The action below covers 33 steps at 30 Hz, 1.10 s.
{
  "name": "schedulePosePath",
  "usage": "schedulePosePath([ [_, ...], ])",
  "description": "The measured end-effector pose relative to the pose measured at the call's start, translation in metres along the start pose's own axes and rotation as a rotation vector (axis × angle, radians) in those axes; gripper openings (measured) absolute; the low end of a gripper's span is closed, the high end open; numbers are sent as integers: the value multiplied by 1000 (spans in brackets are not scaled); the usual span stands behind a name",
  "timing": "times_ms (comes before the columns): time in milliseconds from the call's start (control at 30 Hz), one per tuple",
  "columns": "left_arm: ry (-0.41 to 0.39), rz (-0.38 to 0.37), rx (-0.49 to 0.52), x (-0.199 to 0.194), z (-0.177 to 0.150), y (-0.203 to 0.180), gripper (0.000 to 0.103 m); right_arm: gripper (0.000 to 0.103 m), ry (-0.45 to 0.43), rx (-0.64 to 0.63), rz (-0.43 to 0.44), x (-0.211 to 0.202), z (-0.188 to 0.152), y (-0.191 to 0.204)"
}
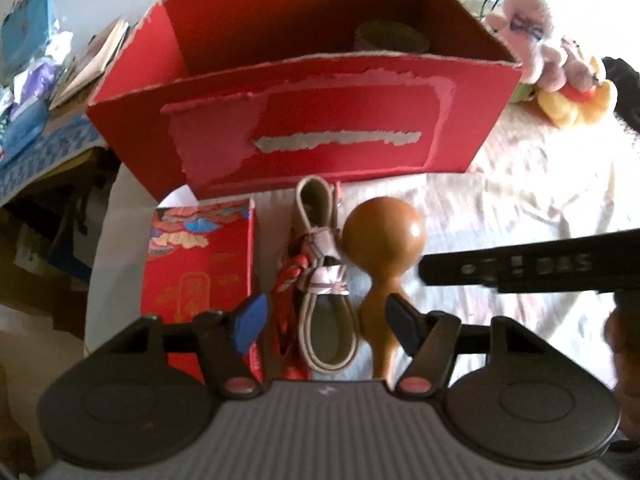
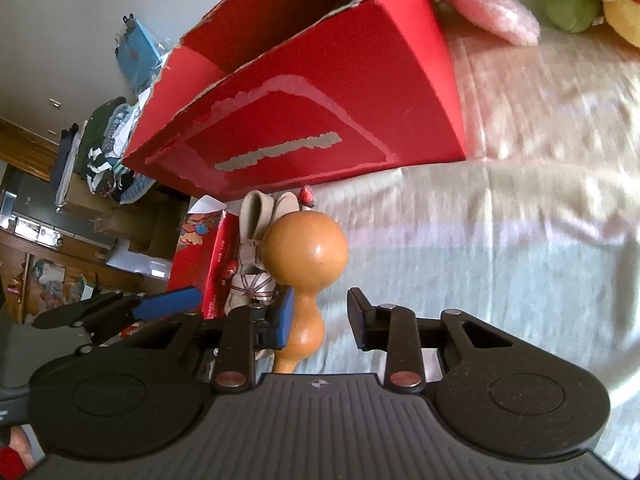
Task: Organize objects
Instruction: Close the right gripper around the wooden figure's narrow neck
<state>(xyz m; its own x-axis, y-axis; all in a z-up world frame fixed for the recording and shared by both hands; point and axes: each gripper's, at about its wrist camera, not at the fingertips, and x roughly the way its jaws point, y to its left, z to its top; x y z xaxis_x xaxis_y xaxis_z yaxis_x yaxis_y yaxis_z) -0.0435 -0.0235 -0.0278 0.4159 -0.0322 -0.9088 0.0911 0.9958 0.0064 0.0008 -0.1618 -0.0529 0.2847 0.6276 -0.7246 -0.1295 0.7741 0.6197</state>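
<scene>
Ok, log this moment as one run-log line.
left gripper: open, over bundled strap | right gripper: open, around gourd neck | red box: behind both

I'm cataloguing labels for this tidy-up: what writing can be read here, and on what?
"DAS": white letters on the black bar crossing the right of the left wrist view; the characters before them are blurred.
Gold characters on the small red packet: too blurred to read.
Big red box: label torn off, no text.

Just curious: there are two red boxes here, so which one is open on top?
The big red box at the back, its top torn open. The small patterned red box in front lies closed.
</scene>
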Motion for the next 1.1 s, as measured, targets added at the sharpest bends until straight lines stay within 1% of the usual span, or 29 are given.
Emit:
schedulePosePath([
  [167,-39,-38,32,-9,-3,-2,66,33,21,-20,6,13,1,6],
  [300,-30,-54,35,-6,-3,1,63,33,32,-30,8,22,2,7],
  [467,-21,-70,45,-5,-4,2,62,34,40,-21,27,31,5,5],
  [667,-30,-100,74,-6,-3,-1,62,33,52,23,65,36,7,-4],
  [733,-32,-109,87,-5,-3,-3,62,31,50,25,81,36,8,-7],
  [833,-32,-120,105,-3,-2,-7,60,30,51,34,96,32,10,-13],
  [1100,-44,-159,152,2,5,-19,57,30,11,44,77,15,15,-29],
])
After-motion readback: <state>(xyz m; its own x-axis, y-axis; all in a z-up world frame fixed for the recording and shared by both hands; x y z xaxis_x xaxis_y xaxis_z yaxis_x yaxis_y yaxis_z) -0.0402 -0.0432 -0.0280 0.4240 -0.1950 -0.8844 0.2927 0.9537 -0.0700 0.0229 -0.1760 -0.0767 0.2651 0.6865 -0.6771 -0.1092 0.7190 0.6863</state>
